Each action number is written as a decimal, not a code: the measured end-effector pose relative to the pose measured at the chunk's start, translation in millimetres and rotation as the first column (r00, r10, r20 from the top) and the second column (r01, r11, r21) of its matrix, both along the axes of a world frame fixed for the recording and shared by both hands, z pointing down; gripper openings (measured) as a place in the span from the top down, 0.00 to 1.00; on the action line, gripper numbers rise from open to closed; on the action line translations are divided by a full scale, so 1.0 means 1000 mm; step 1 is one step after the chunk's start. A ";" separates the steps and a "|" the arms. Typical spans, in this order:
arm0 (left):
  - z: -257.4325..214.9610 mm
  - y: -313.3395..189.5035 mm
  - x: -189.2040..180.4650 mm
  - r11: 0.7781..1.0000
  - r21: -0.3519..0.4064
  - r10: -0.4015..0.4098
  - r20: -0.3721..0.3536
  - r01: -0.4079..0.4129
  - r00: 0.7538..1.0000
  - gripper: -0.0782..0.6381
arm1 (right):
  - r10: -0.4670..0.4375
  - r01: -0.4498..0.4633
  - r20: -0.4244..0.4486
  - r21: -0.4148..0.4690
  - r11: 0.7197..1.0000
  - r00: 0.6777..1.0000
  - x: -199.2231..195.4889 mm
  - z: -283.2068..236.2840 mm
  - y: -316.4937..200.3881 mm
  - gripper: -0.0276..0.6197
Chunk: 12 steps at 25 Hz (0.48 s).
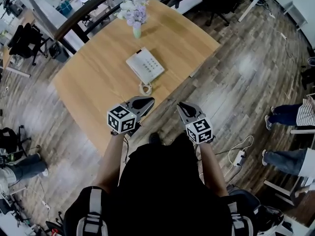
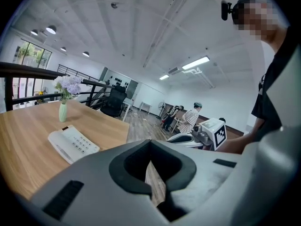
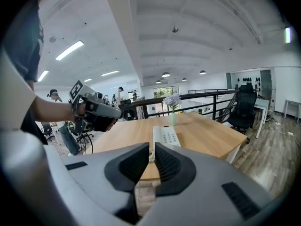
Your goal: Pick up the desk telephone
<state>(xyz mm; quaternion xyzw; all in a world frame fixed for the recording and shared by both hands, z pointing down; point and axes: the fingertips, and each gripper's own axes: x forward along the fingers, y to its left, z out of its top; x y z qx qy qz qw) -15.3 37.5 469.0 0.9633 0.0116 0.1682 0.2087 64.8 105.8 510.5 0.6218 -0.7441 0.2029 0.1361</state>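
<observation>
Since left gripper (image 1: 146, 101) and right gripper (image 1: 181, 105) are both closed, empty, near the table (image 1: 88, 87) edge: open jaws early, approach desk telephone (image 1: 145, 65) squarely (mind the coiled cord (image 1: 145, 88)).

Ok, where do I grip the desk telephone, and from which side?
Likely its long side edges, one claw each, coming from your side: the desk telephone lies flat, lengthwise away, coiled cord nearest. Left claw and right claw are shut; open first.
</observation>
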 end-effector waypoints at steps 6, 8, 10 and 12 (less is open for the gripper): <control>0.005 -0.006 0.015 0.993 -0.004 -0.120 0.020 0.121 0.993 0.86 | -0.103 0.103 -0.009 0.002 0.995 0.995 0.033 0.000 -0.014 0.88; 0.004 -0.008 0.023 0.984 -0.008 -0.177 0.014 0.177 0.984 0.86 | -0.150 0.150 -0.018 -0.001 0.989 0.988 0.047 0.000 -0.019 0.88; 0.002 -0.010 0.033 0.975 -0.007 -0.222 0.009 0.222 0.975 0.86 | -0.188 0.188 -0.025 0.002 0.982 0.982 0.063 -0.003 -0.025 0.88; 0.000 -0.010 0.045 0.967 0.001 -0.255 0.012 0.255 0.967 0.86 | -0.213 0.213 -0.024 0.013 0.977 0.977 0.081 -0.008 -0.030 0.88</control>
